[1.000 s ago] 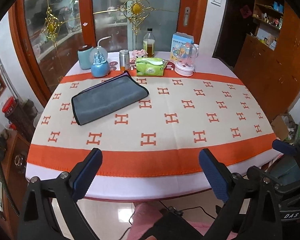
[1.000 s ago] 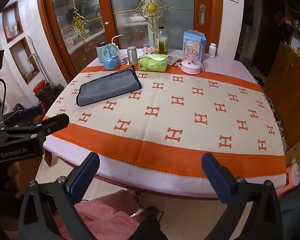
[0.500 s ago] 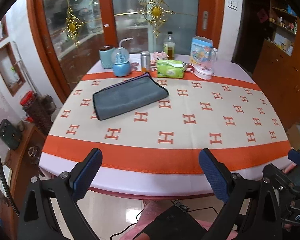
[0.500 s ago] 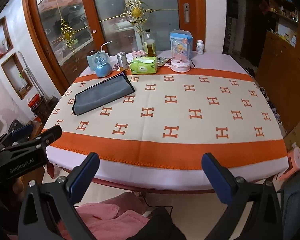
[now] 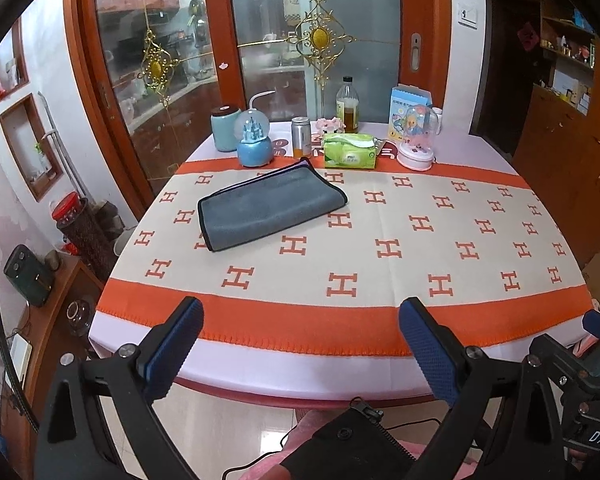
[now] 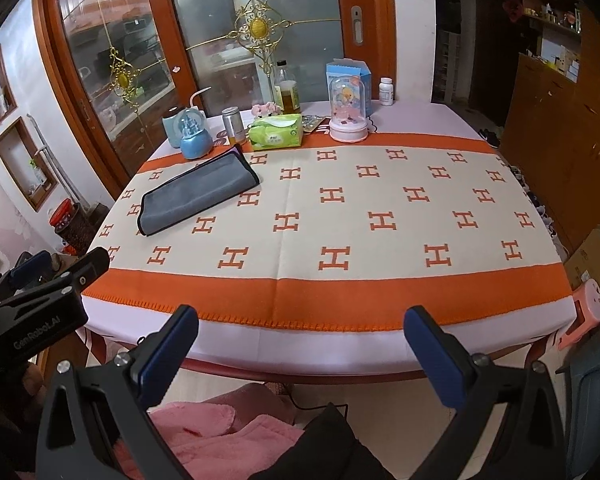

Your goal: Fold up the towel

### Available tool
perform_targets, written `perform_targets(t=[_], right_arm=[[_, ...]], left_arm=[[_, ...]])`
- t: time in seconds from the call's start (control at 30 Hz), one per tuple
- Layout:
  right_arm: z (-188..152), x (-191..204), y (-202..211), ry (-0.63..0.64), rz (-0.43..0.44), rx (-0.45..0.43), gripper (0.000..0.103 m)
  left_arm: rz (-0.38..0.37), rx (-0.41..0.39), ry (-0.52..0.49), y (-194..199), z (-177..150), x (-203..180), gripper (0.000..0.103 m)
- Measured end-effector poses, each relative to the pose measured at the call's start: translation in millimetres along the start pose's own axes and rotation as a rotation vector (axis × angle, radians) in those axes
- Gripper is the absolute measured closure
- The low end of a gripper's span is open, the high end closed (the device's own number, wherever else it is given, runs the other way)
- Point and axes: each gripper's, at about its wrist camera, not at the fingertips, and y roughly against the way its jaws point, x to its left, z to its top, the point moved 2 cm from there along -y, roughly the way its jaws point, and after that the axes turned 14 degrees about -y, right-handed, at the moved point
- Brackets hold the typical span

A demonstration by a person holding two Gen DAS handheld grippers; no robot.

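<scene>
While both tools hang off the near table edge, towel lies flat at about 11 o'clock from left gripper, well apart. Same towel at about 10 o'clock from right gripper, farther off, so left hand judged nearer. Grey, dark-edged, already doubled over by the look of it; long axis running 8 to 2 o'clock across the tablecloth. Far corner near blue snow globe, drink can and tissue pack.

Left jaws spread wide, gripping nothing, touching nothing. Right jaws likewise wide apart, empty. Any further fold likely needs a long reach forward and leftward.
</scene>
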Motion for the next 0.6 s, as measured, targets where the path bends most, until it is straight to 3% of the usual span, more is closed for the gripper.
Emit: perform_targets(t=[0.6], right_arm=[[1.0,10.8,-10.3,0.005,0.003,0.023,0.000]], left_arm=[[0.000,0.004,-0.017,-3.3,2.2,0.7,0.001]])
